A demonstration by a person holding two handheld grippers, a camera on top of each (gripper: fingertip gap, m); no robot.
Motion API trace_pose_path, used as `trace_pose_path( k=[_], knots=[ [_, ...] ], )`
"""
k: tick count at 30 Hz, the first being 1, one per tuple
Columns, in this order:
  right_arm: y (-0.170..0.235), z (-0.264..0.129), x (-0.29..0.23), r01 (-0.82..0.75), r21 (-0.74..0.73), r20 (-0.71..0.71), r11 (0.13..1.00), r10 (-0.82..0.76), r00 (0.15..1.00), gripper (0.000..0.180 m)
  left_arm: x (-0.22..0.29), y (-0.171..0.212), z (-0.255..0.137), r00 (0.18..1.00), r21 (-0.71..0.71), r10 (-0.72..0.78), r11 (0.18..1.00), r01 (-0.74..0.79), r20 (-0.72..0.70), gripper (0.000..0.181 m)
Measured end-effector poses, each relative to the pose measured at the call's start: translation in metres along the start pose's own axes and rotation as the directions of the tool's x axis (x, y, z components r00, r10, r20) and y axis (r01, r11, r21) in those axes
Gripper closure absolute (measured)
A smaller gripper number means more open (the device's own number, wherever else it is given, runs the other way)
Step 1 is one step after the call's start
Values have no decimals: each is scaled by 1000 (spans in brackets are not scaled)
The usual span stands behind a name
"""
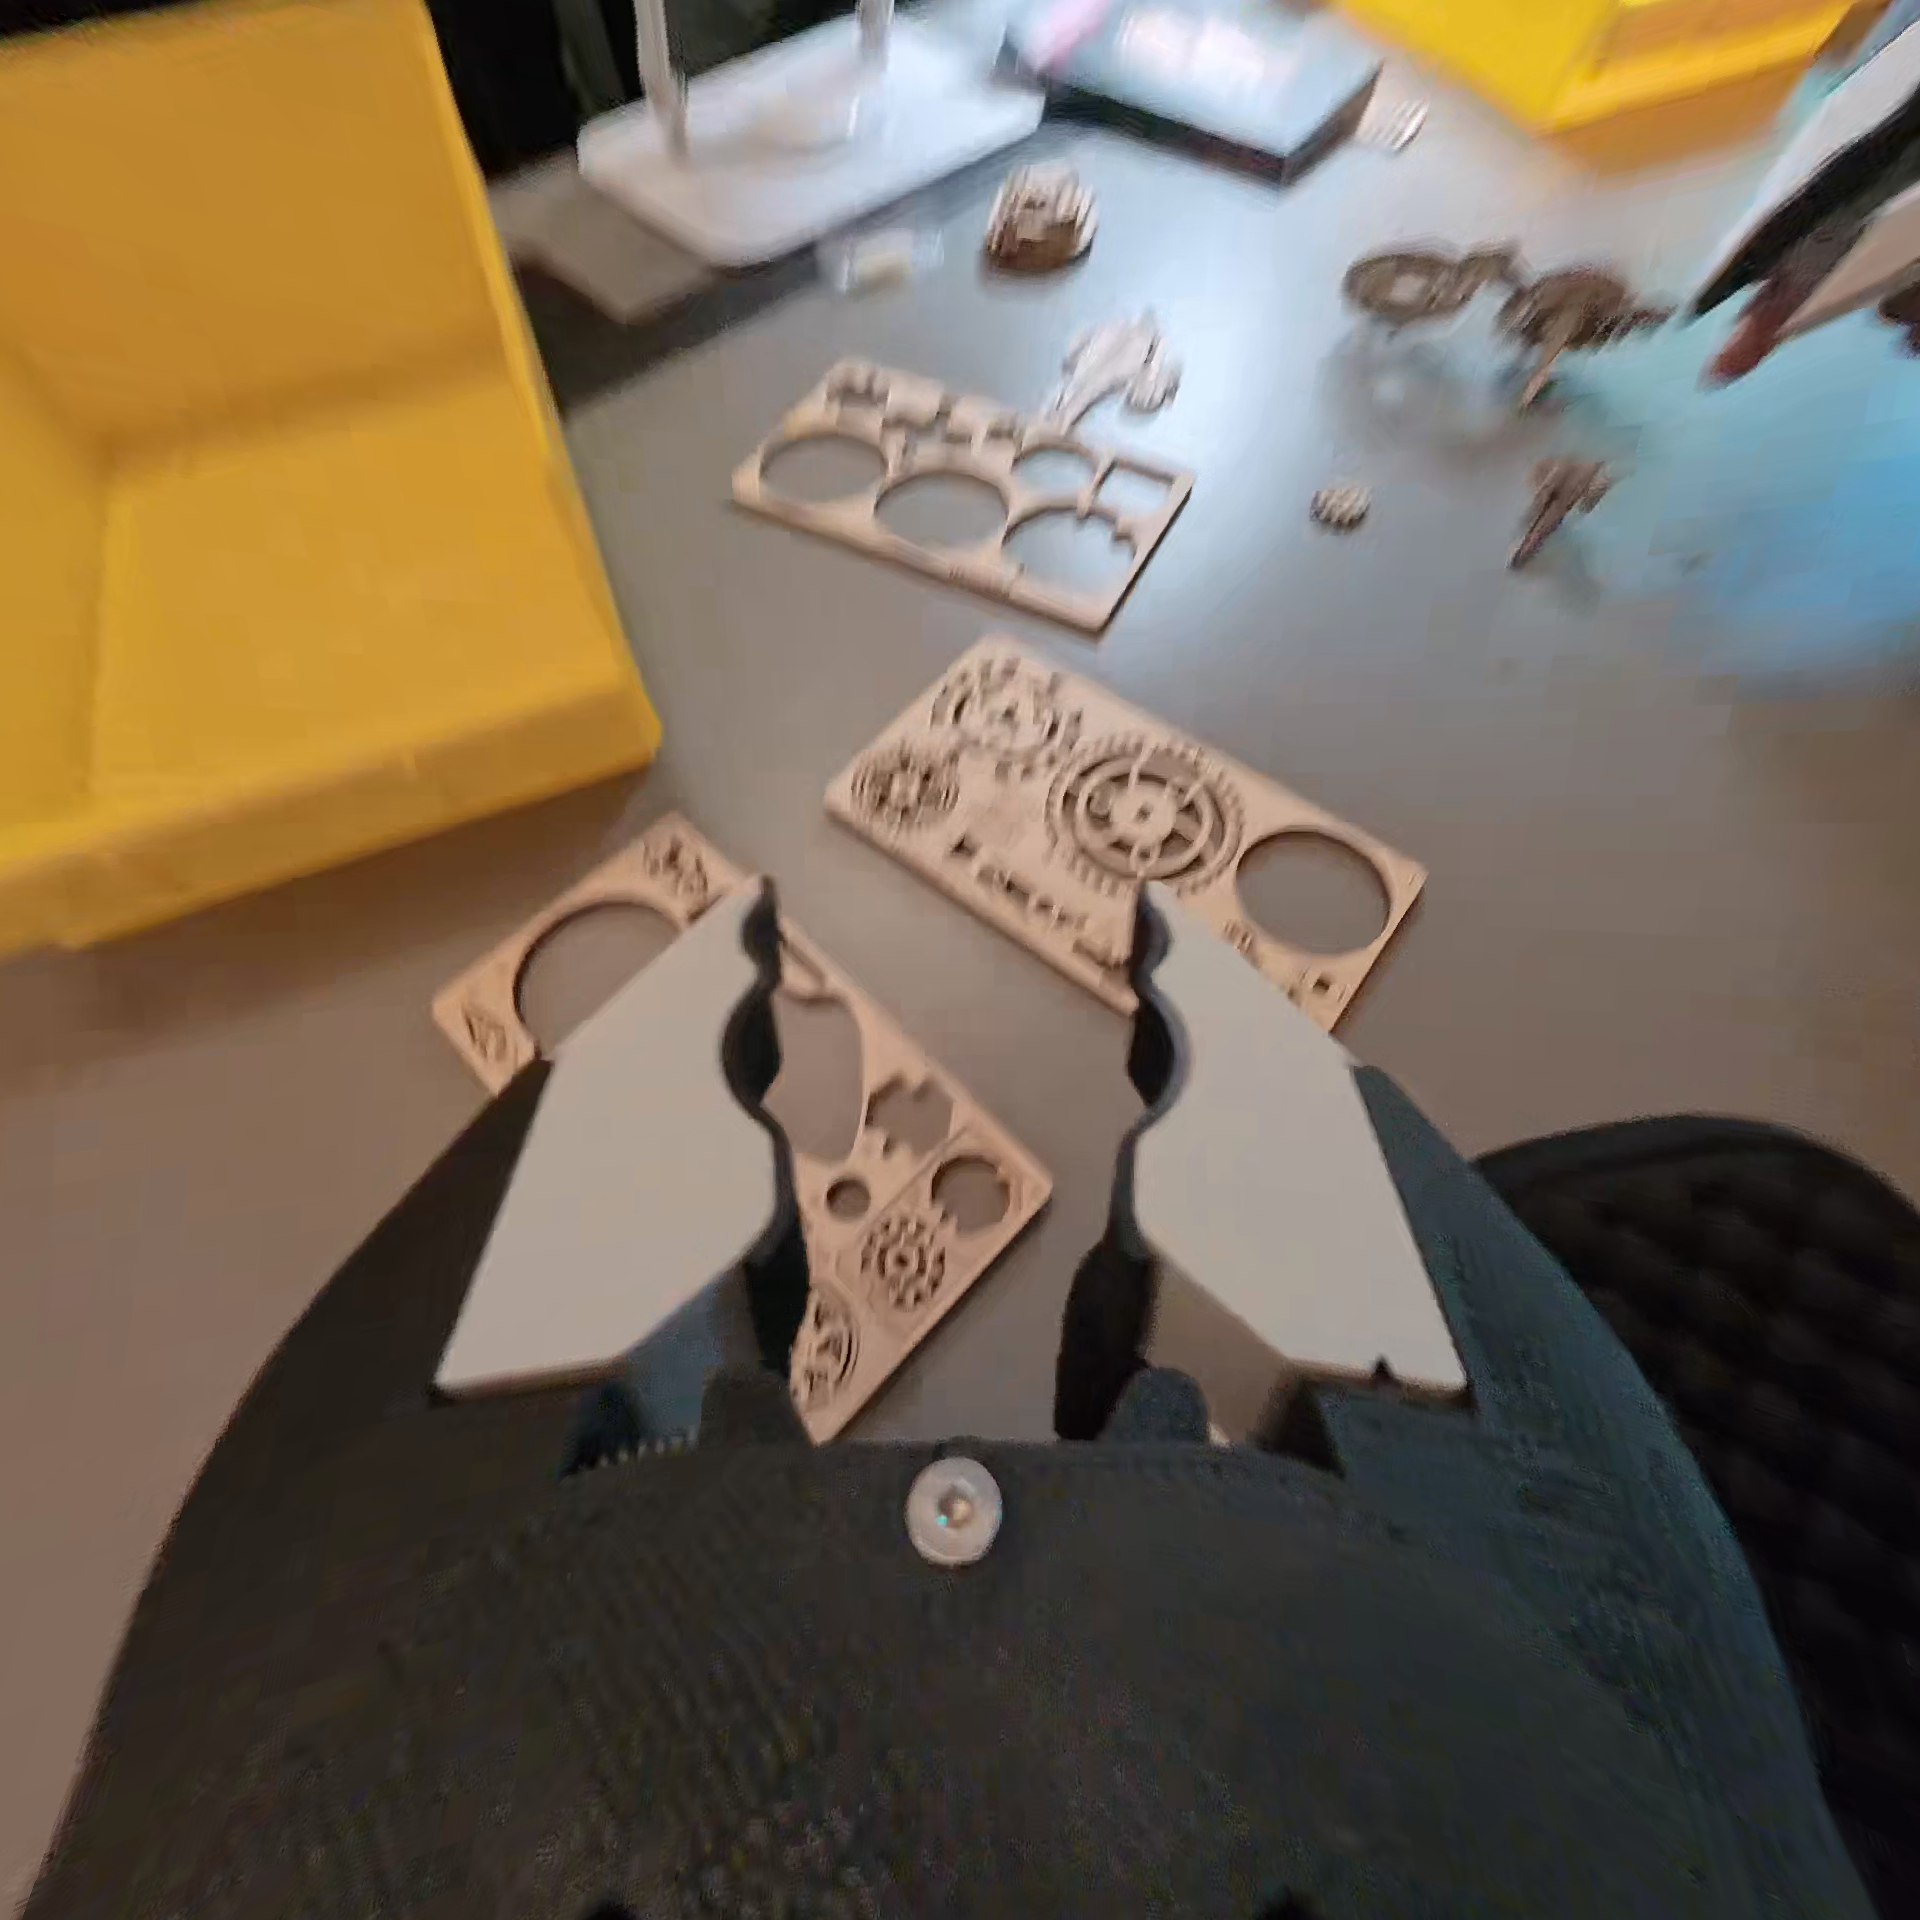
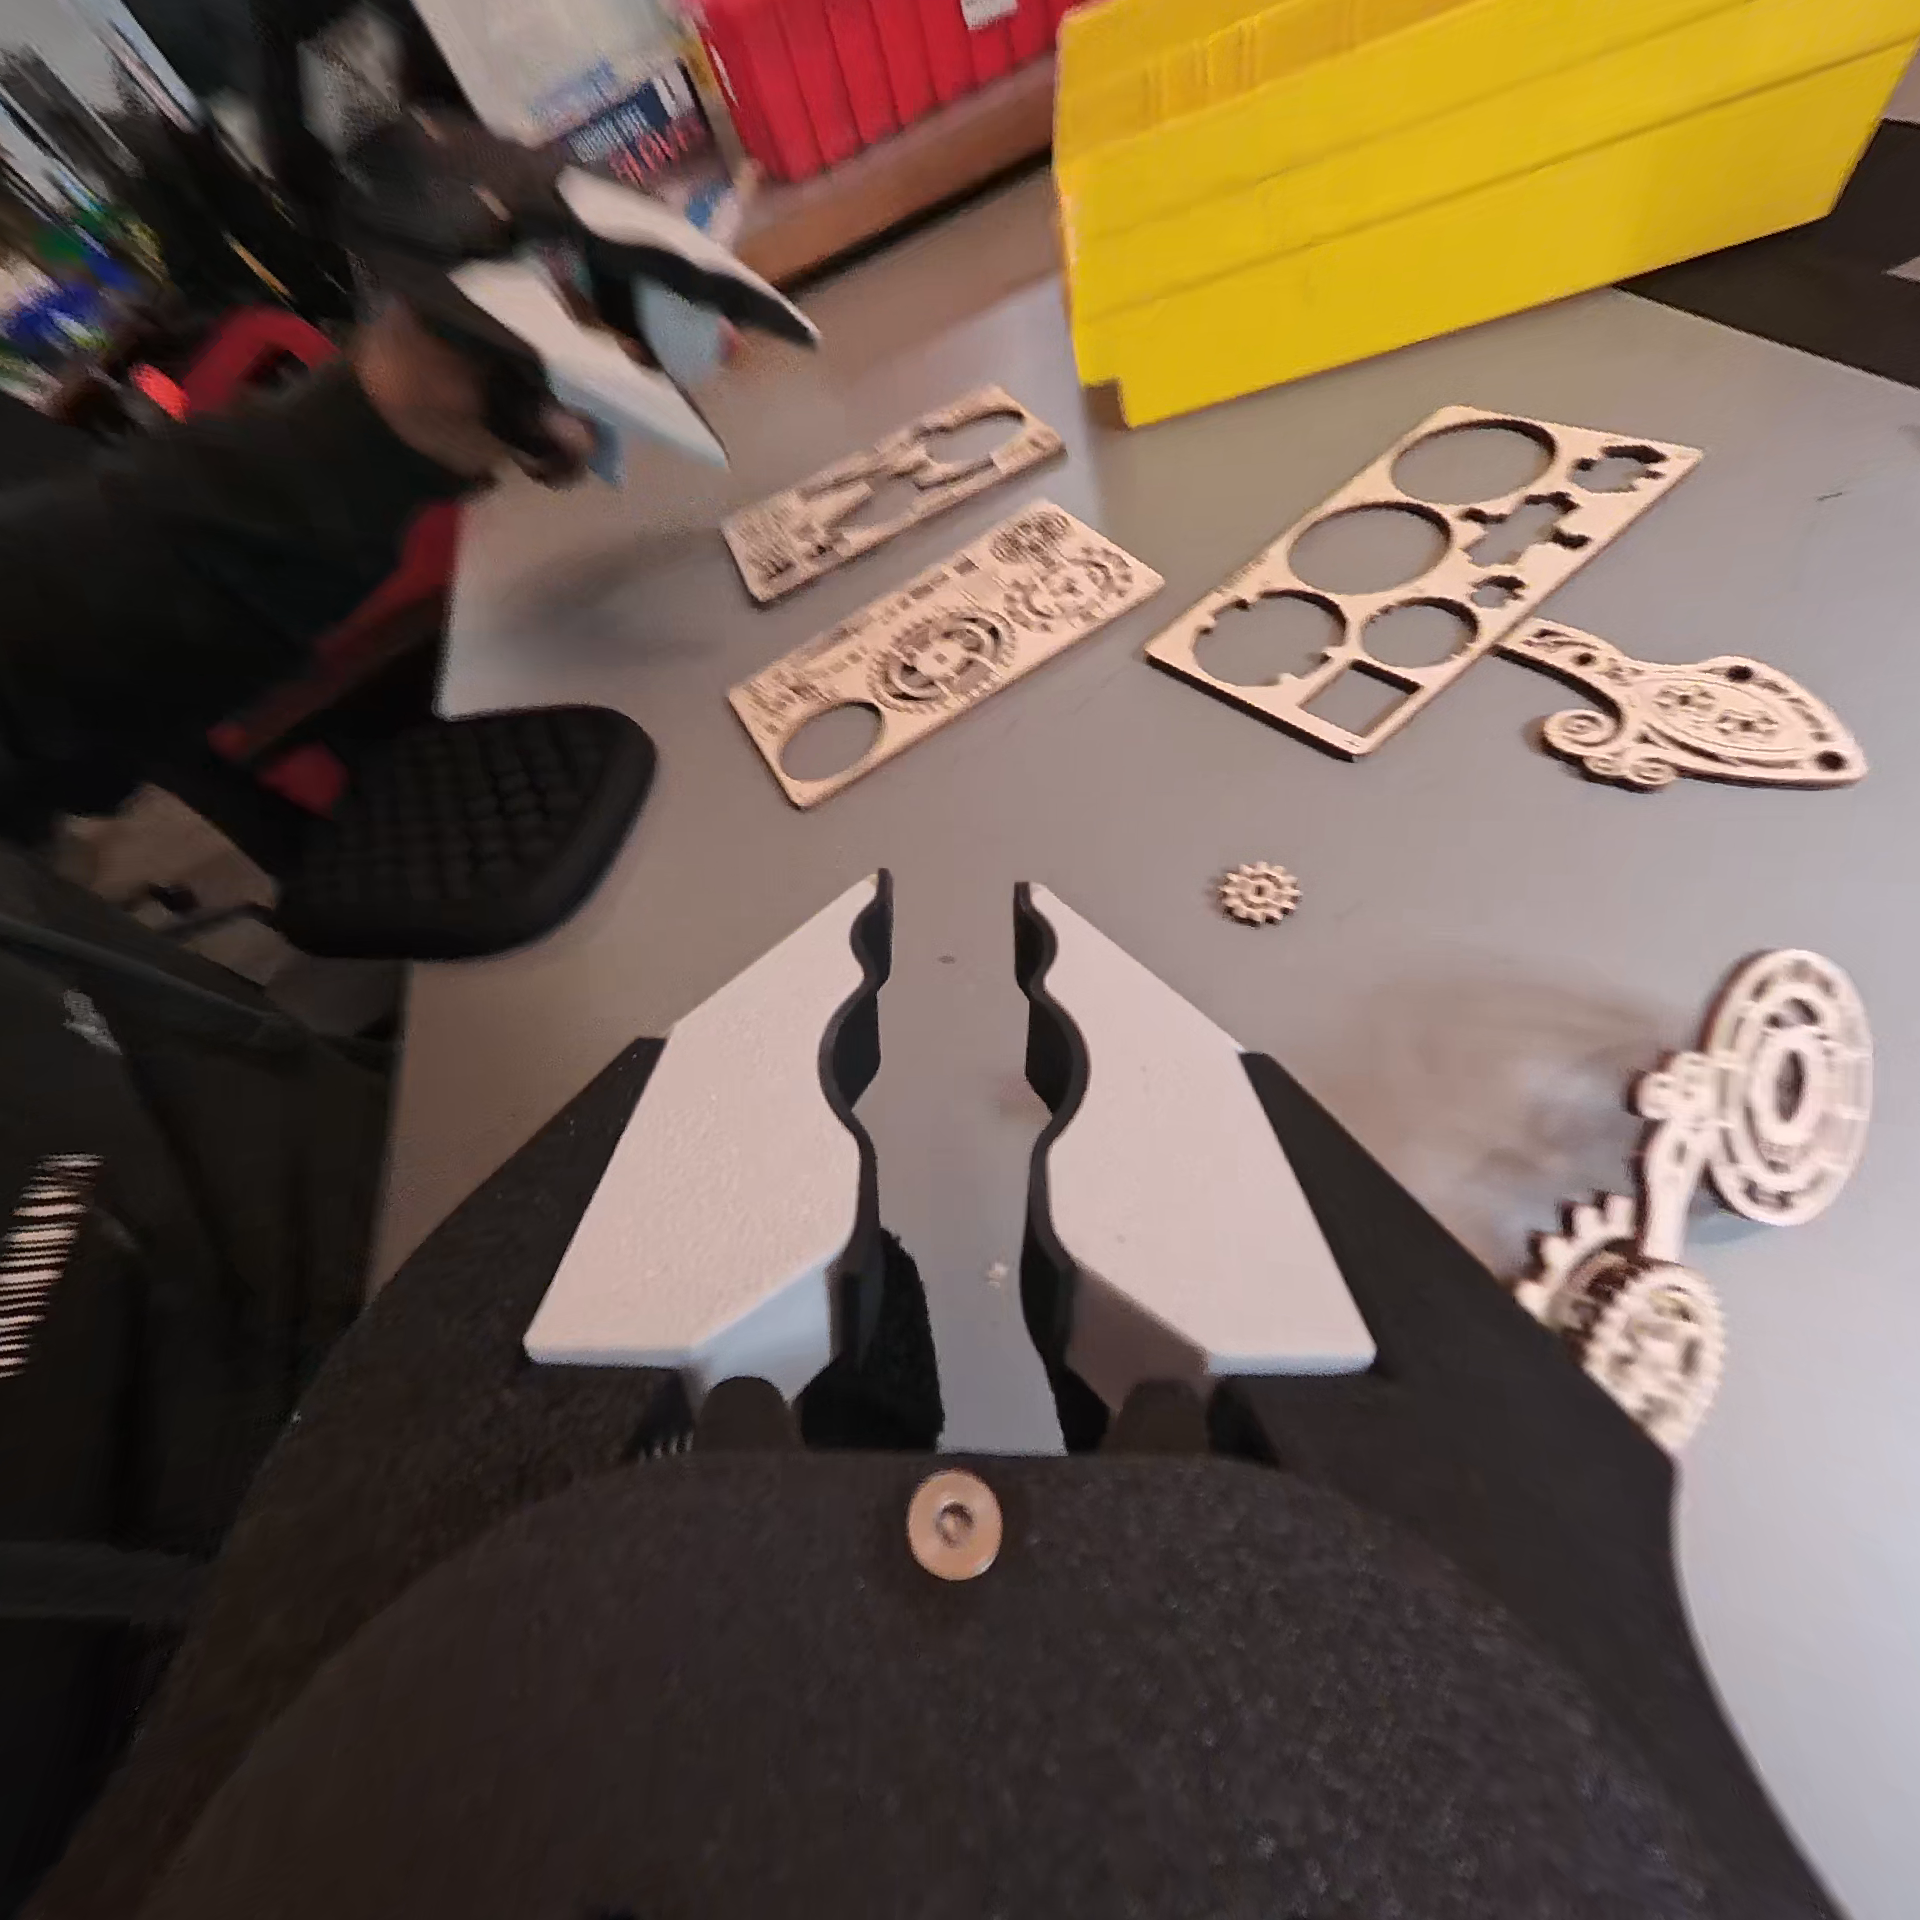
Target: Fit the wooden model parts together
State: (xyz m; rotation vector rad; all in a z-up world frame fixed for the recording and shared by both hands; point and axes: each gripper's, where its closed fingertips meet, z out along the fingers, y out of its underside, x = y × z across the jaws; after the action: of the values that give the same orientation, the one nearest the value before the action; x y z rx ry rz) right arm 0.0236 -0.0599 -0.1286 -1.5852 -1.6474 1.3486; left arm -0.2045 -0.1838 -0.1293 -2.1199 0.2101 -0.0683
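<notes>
left gripper (image 1: pixel 956 904): fingers spread, empty, raised over the sheets by the near table edge.
right gripper (image 2: pixel 951 894): fingers parted, empty, low over bare tabletop (image 2: pixel 1455 935).
gear sheet (image 1: pixel 1122 831): flat, ahead of the left fingertips.
punched sheet (image 1: pixel 769 1122): partly beneath the left finger.
small gear (image 2: pixel 1257 894): loose, right of the right fingertips.
geared assembly (image 2: pixel 1704 1174): at the right edge of the right wrist view.
yellow bin (image 2: pixel 1455 208): towards the far edge.
</notes>
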Motion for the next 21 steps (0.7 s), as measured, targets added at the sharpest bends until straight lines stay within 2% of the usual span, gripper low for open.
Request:
trace_pose_path(
  k=[3, 5, 9, 11, 12, 14, 16, 18, 21],
  knots=[
    [14, 7, 30, 127, -145, -145, 981, -148, 978, 155, 25, -38, 7, 998, 142, 58, 989, -53, -33, 152],
    [21, 13, 45, 164, -242, -166, 956, -208, 964, 155, 45, -57, 21, 994, 199, 61, 979, -42, -93, 166],
    [32, 36, 58, 160, -412, -116, 897, -226, 967, 145, 83, -97, 51, 957, 296, -16, 949, 106, -290, 170],
    [32, 49, 64, 172, -470, -123, 866, -258, 958, 144, 88, -124, 55, 935, 402, -47, 895, 195, -351, 171],
    [33, 54, 68, 159, -496, -132, 854, -254, 958, 144, 84, -137, 55, 942, 472, -46, 856, 208, -333, 170],
    [35, 63, 77, 131, -542, -146, 830, -247, 958, 144, 78, -154, 52, 965, 595, 11, 789, 153, -262, 164],
    [40, 68, 82, 117, -583, -149, 804, -246, 958, 146, 81, -161, 48, 976, 655, 108, 755, 43, -188, 162],
    [39, 68, 84, 113, -596, -150, 795, -249, 957, 161, 86, -161, 46, 975, 664, 184, 745, -58, -121, 160],
    [41, 66, 81, 138, -601, -127, 788, -265, 956, 162, 88, -156, 53, 971, 631, 206, 771, -85, -122, 156]
  ],
)
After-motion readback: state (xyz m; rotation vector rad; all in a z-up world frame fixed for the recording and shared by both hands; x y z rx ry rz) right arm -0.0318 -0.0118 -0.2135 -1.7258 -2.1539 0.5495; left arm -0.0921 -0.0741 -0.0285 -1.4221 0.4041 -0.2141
